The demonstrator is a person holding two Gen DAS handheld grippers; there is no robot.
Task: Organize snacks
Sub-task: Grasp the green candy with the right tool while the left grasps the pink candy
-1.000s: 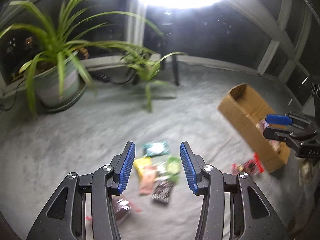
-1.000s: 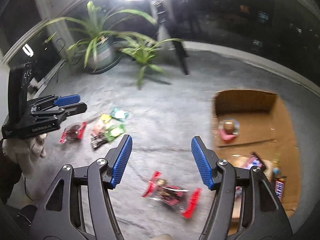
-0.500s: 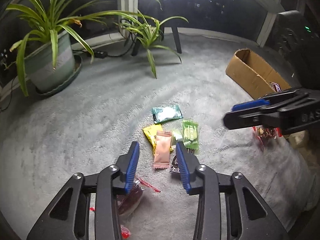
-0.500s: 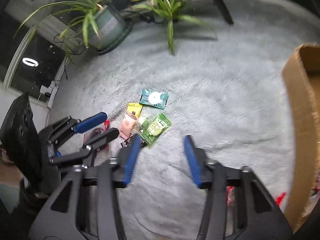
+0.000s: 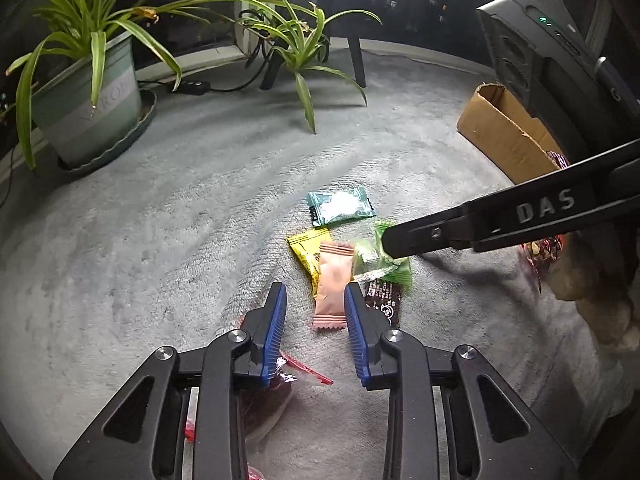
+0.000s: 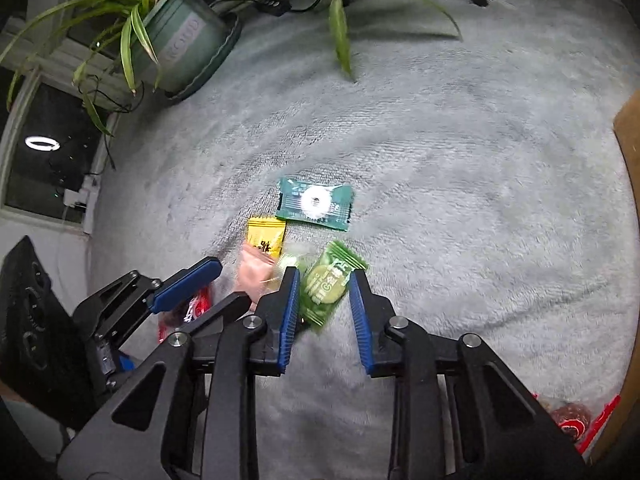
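Two tools closing, nothing clamped yet: right tool (image 6: 323, 276) straddles the green packet (image 6: 328, 282) on the carpet (image 6: 460, 168), left tool (image 5: 315, 292) nears the pink packet (image 5: 332, 280). Next likely: pinch, lift, carry to the cardboard box (image 5: 496, 136).

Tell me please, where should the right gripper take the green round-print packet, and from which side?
Probably from above, across the narrow middle of the green packet. It lies flat on the carpet between the closing jaws of the right gripper, its crimped ends free.

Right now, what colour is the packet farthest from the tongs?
Teal packet with a white ring; right wrist view.
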